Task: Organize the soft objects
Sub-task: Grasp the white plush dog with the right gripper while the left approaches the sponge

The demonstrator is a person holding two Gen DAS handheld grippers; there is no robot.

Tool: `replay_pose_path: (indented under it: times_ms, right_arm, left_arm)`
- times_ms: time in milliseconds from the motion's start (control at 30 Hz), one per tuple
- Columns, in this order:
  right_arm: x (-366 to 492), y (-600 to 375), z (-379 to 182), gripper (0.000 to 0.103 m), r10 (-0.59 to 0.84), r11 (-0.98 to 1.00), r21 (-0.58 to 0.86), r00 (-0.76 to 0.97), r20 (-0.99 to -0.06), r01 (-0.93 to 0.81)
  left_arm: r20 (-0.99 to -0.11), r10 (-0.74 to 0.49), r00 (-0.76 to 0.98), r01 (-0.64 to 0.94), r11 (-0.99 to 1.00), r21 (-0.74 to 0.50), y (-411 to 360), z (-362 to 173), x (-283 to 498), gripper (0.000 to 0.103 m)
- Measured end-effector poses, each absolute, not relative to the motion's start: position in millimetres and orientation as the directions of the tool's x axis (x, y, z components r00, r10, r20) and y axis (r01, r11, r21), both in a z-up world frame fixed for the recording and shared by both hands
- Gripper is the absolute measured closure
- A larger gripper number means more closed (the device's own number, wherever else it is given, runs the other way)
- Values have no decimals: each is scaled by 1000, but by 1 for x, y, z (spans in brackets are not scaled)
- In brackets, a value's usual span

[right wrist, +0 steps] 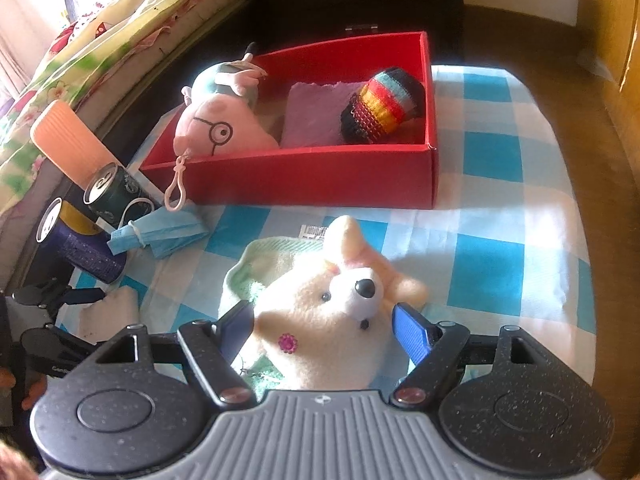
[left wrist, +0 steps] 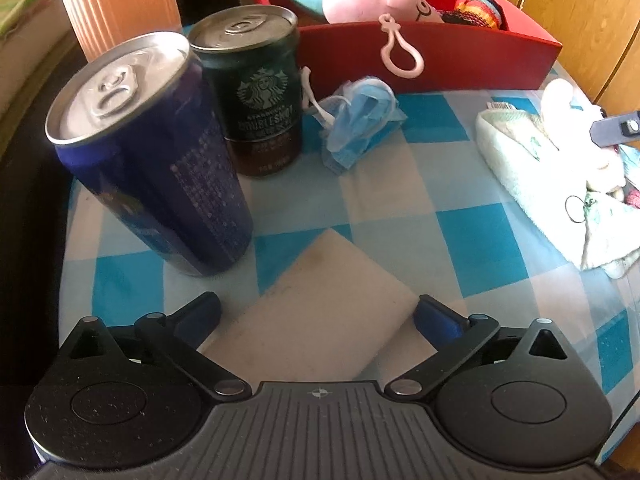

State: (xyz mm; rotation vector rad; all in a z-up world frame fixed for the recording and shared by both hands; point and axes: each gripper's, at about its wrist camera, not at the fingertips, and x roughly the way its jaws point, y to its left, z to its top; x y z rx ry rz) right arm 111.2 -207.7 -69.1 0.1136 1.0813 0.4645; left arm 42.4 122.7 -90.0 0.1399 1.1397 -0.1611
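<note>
My left gripper (left wrist: 318,316) is open, its fingers on either side of a white sponge (left wrist: 320,304) lying on the checked tablecloth. My right gripper (right wrist: 324,326) is open around a cream plush dog (right wrist: 332,320) that lies on a pale green towel (right wrist: 260,264); the fingers stand beside it, not pressing it. A crumpled blue face mask (left wrist: 358,120) lies in front of the red box (left wrist: 440,60). The box holds a pink pig plush (right wrist: 216,128), a purple cloth (right wrist: 316,112) and a striped knit ball (right wrist: 384,104).
A blue can (left wrist: 148,152) and a dark Starbucks can (left wrist: 256,92) stand left of the sponge, close to the left finger. An orange ribbed container (left wrist: 116,0) stands behind them. The table edge (right wrist: 576,200) runs along the right; a bed with patterned quilt (right wrist: 100,40) is at the left.
</note>
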Motion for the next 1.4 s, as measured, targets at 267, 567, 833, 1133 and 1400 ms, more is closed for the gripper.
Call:
replay_pose_path:
  times_ms: [267,567,833,1133,1400]
  right_arm:
    - [117,-208,-68,48,413,901,310,379,-828,-304]
    - [127,-198,-79,44,379,909,281,332,-864,-308]
    - [130,-180,-88,44,341,899,215,301,-891,-380]
    - [118,-178,-76,64,363,872,198,319,-876,-448]
    - [113,-191,-45,64,416,863,230,374,-829,-449]
  left_arm:
    - [-931,-22,364,161,986,40,106,-87,24,6]
    - [-946,-17,324,113,993,21,62,-87,25,6]
    - [-949,-42,311,52,998,-28,50,-84,40,8]
    - [-936,-80,344,47,997,-68,42,-72,48,42]
    - [-932,-75,353,51,997,-61,40,-62,49,46]
